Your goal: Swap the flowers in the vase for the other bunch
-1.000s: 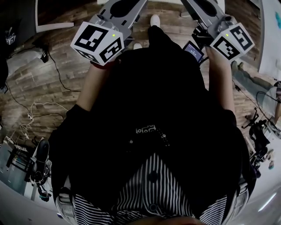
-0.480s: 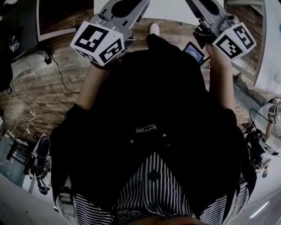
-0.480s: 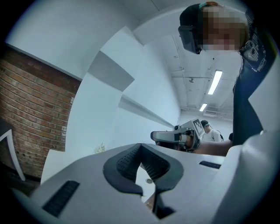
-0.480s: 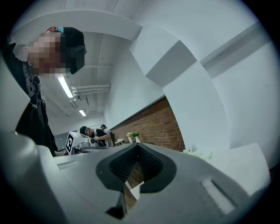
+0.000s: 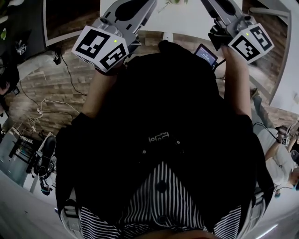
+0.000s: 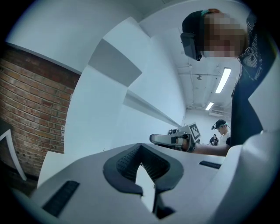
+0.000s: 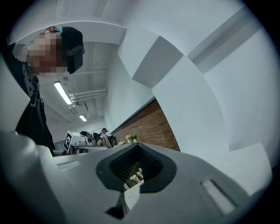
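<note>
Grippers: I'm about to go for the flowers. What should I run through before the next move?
1. Left gripper empty: ok, fingers together with nothing between them.
2. Right gripper empty: ok, fingers together with nothing between them.
3. Fingers open for a grasp: not ok, both grippers are shut.
4. Table in view: ok, its white top lies just ahead of both grippers in the head view.
5. Sight of the vase and both bunches: cannot tell, only a scrap of greenery shows at the head view's top edge.
6. Cables clear of the path: ok, they lie on the floor off to the left.
</note>
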Motion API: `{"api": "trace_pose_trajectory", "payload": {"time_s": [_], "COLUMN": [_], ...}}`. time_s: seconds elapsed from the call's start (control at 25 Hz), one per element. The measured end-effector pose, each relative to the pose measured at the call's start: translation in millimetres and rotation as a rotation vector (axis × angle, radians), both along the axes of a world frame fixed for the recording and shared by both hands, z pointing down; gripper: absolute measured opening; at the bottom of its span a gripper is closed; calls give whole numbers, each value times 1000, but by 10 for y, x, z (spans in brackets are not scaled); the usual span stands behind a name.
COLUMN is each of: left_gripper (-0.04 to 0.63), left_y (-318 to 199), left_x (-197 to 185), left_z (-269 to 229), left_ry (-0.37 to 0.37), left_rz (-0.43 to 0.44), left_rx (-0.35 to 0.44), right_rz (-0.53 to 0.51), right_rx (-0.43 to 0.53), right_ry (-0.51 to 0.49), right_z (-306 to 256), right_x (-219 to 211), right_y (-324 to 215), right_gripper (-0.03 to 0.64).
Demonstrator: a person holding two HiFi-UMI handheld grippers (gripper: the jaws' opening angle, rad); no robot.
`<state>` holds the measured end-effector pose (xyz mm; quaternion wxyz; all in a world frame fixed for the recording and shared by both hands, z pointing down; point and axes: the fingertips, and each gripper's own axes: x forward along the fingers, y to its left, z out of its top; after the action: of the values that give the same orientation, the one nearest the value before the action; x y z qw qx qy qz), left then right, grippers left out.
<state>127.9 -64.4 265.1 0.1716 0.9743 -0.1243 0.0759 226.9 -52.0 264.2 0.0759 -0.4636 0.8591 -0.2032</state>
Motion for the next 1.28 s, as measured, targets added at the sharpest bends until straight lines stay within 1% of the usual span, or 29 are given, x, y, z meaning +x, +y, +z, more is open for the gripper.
{"api": "trace_pose_trajectory", "payload": {"time_s": [0.16,0.4,0.52,0.64,0.72,0.92,1.08,1.28], "left_gripper": [6,6,6,6,6,6,6,6], "left_y": [-165,-245,-227,-207,-237,-618,-725,-671], "left_x": [157,93,78,86,78,42,157,377], "left_z": [49,231,363,487,511,428,413,417], "left_ry": [-9,-45,-67,-69,-72,-74,-56,-56], "left_rz": [-22,-84,-86,-84,-80,-80,-44,73], "left_rx": [-24,-56,-71,-100,-101,-101,-108,-86], "right_rz": [-12,-31,-25,-23,-29,-20,9,67], "right_rx": [-13,-48,-63,-82,-83,-94,-101,-112], "right_ry": [-25,-11,-15,-16,-8,-5,10,14], "right_z": [114,355,477,590,618,552,553,574], "right_x": [247,384,433,470,473,483,525,564], "right_y": [-152,-220,-240,-211,-229,-527,-572,-551], "right_gripper": [3,3,3,3,3,3,3,3]}}
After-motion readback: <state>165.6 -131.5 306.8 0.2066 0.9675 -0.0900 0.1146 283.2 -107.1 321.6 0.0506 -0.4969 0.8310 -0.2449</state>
